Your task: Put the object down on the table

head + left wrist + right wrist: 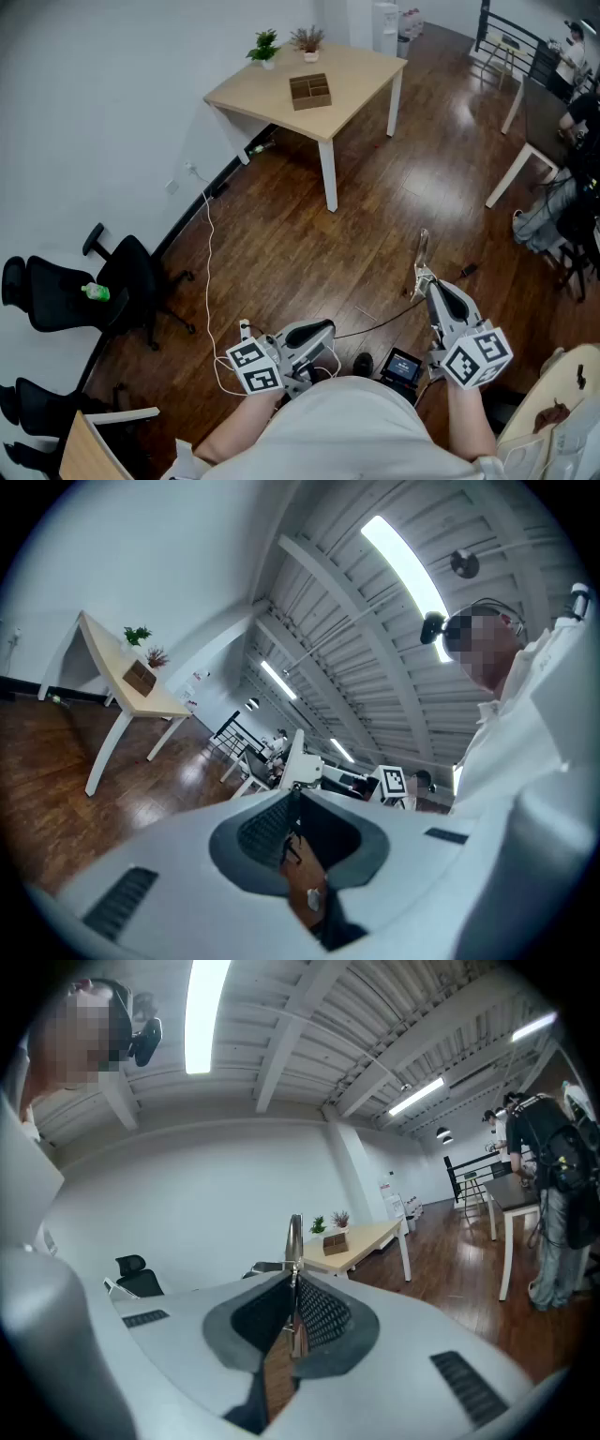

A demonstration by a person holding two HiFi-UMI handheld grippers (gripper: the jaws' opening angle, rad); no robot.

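Wood floor (309,244), metal strip (423,246) in right tongs (421,275)

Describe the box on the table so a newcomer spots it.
Find the light wooden table with white legs by the white wall. Near its middle, in front of the green plant and the reddish plant, lies the box: low, dark brown, divided into compartments.

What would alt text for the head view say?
Seen from above, a person's right tool grips a thin metal strip; the left tool is shut. Ahead, a pale wooden table carries a box and two plants.
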